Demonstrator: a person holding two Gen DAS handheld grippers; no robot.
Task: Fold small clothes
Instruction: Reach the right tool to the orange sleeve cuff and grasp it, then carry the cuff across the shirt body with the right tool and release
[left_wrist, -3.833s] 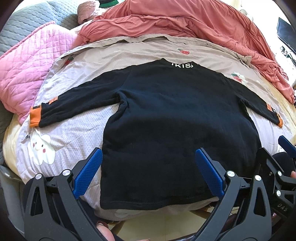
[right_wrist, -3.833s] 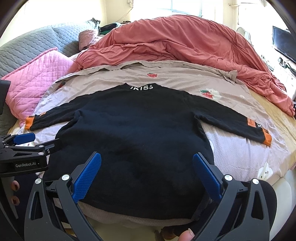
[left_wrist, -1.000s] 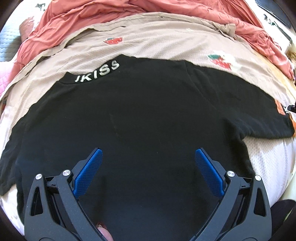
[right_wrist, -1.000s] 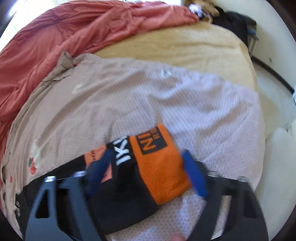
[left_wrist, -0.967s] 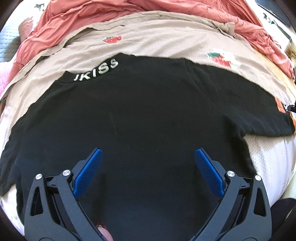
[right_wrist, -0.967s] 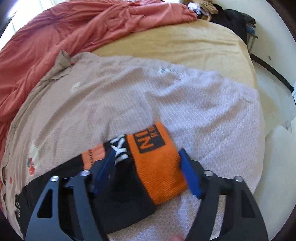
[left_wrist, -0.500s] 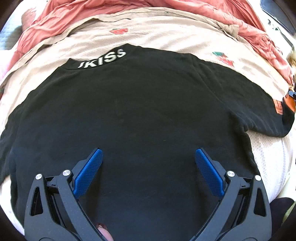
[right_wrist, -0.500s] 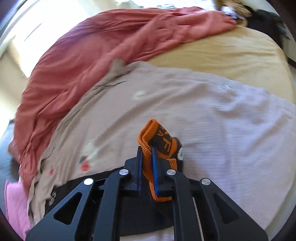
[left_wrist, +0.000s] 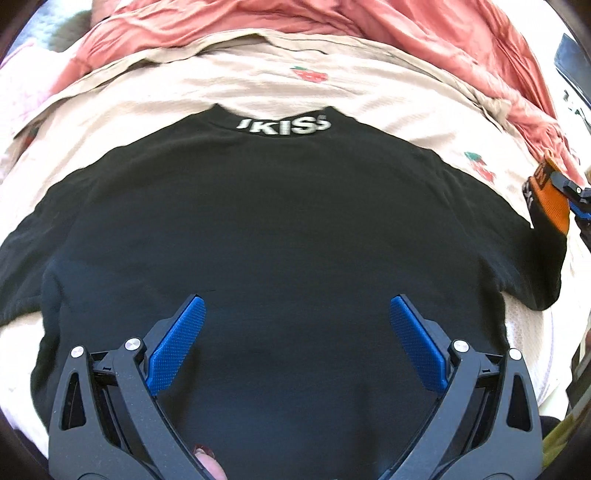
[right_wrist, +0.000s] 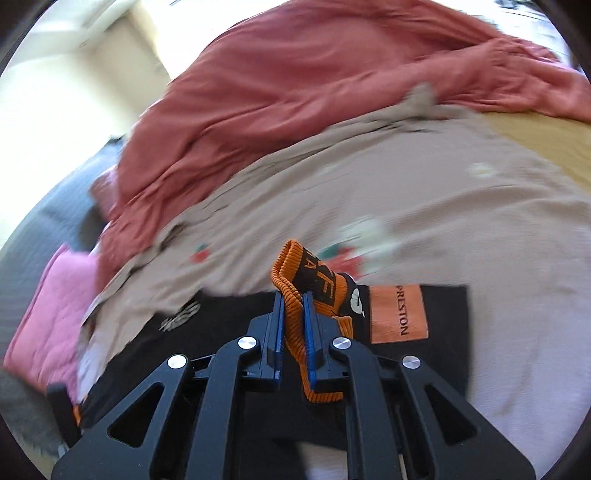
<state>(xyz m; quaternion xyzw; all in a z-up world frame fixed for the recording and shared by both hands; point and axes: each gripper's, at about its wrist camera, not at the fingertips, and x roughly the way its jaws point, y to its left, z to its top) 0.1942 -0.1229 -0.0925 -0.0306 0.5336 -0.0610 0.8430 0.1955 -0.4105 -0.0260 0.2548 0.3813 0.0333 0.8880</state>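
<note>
A black long-sleeved top (left_wrist: 280, 236) with white letters at its collar lies spread flat on the bed. My left gripper (left_wrist: 297, 347) hovers open over its lower body, nothing between the blue pads. My right gripper (right_wrist: 293, 317) is shut on the orange ribbed sleeve cuff (right_wrist: 295, 280) and holds it lifted above the sleeve, where an orange patch (right_wrist: 399, 314) shows. In the left wrist view that cuff (left_wrist: 550, 199) and the right gripper (left_wrist: 576, 199) appear at the far right edge, above the top's right shoulder.
A beige sheet (left_wrist: 258, 81) with strawberry prints lies under the top. A salmon-red duvet (right_wrist: 314, 85) is bunched along the far side. A pink quilted pillow (right_wrist: 48, 314) lies at the left. A fingertip (left_wrist: 208, 465) shows at the bottom of the left wrist view.
My right gripper closed on the orange cuff, lifted it and carried it in over the sleeve toward the top's body. My left gripper shifted sideways over the top, still open.
</note>
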